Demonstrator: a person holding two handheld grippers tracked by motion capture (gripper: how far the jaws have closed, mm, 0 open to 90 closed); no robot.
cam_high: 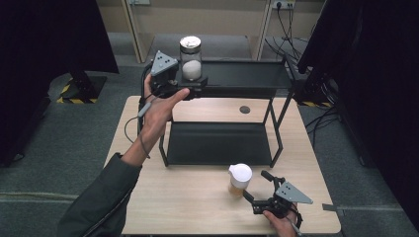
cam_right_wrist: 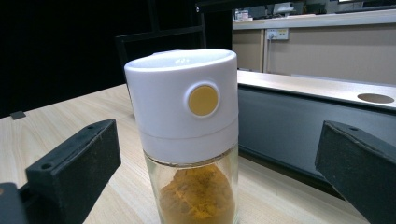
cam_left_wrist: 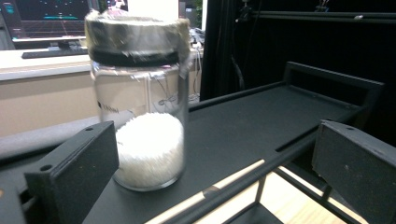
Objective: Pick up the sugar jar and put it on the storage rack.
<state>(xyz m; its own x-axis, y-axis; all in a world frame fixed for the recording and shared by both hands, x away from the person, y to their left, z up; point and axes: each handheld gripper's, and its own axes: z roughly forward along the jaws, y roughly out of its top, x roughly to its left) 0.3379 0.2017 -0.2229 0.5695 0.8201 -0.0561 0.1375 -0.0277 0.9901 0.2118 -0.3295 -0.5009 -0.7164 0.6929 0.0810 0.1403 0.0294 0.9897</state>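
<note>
Left claw spread by glass jar on black shelf; right claw spread.

Glass jar of white granules, upright on shelf

A two-level rack stands on the far half of the table. On its upper shelf, at the left end, stands a jar, and the left gripper sits just left of it, its jaws either side of the jar without touching. Near the table's front edge, before the rack's lower shelf, stands a shaker. The right gripper lies just right of it, jaws apart around it.
</note>
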